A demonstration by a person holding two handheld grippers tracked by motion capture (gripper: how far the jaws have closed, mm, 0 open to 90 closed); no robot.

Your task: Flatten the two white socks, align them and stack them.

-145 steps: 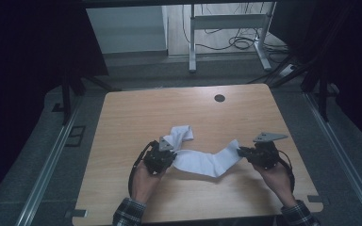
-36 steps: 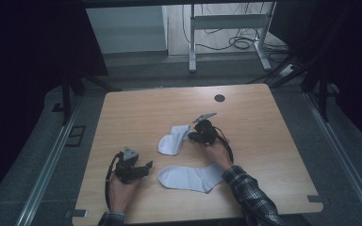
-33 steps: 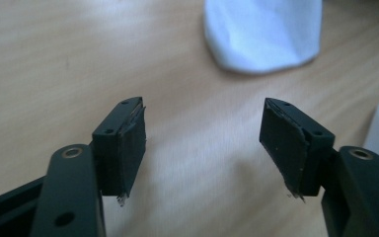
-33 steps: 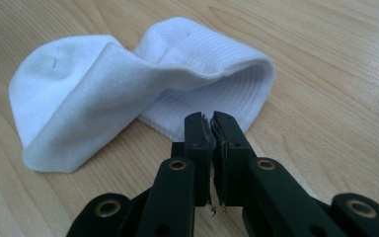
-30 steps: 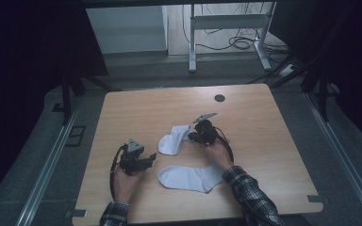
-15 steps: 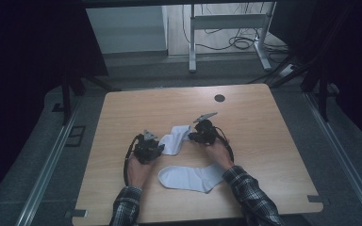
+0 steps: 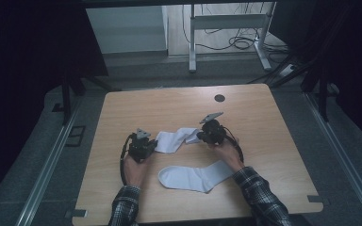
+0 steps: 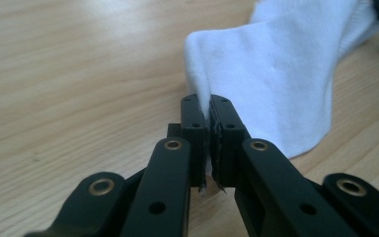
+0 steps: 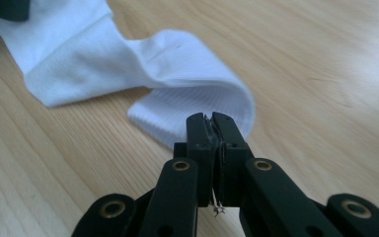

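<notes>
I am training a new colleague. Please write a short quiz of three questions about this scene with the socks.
1. True or false: the left gripper is shut on the far sock.
2. What does the right gripper pinch? A) a cable B) the far sock's ribbed end C) nothing
3. Fill in: the near sock lies ____ on the table.

Key: 1 true; 2 B; 3 flat, held by no gripper.

One sock (image 7: 175, 139) lies behind another sock (image 7: 194, 176) on the table (image 7: 264, 117).
</notes>
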